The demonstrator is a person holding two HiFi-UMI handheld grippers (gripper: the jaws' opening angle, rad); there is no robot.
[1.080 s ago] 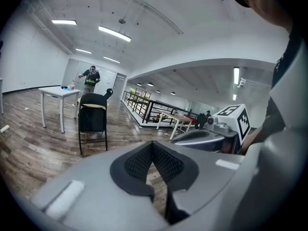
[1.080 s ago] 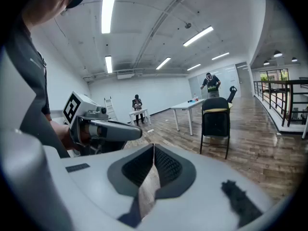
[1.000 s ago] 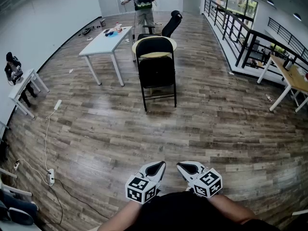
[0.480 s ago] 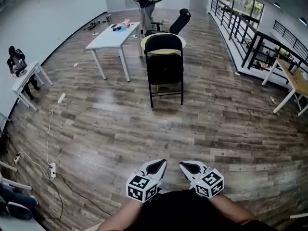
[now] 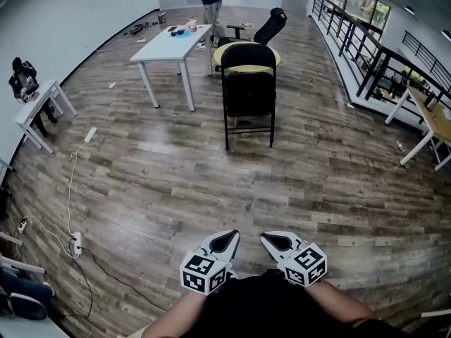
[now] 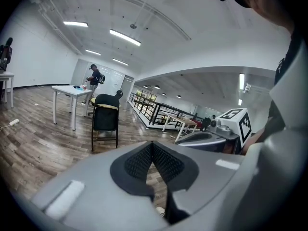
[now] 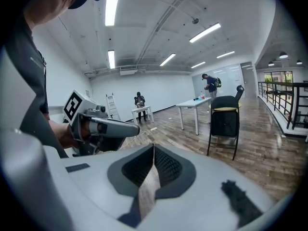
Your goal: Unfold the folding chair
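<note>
Far centre on the floor (image 5: 176, 182), the chair (image 5: 248, 94) is seen upright on its legs, seat apparently folded flat vs the back, just in front of a round table (image 5: 273, 54). A white table (image 5: 169, 46) is set to its left, w/ an office chair (image 5: 271, 25) beyond. At the near edge, the L gripper (image 5: 228, 237) and R gripper (image 5: 270, 239) are held side by side, well apart from the chair, both pointed toward it. Both jaw pairs are closed, pads together, nothing btwn them. A cable (image 5: 69, 189) is laid at left
</note>
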